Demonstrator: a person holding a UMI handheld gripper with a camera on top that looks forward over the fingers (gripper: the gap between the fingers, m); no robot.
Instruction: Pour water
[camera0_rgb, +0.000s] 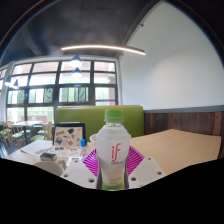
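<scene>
A clear plastic bottle (113, 150) with a green cap and a white label reading "if" stands upright between my fingers. The magenta pads (93, 160) press against both sides of the bottle, so my gripper (113, 165) is shut on it. The bottle is held up above the table, with the room's windows and ceiling behind it. A pale cup rim (95, 139) shows just behind the bottle on its left; most of it is hidden.
A light wooden table (185, 145) stretches to the right. On the left lie a carton or packet (70, 136) and other small items (45, 152). A green sofa back (125, 115) stands beyond. Large windows (60, 85) fill the far wall.
</scene>
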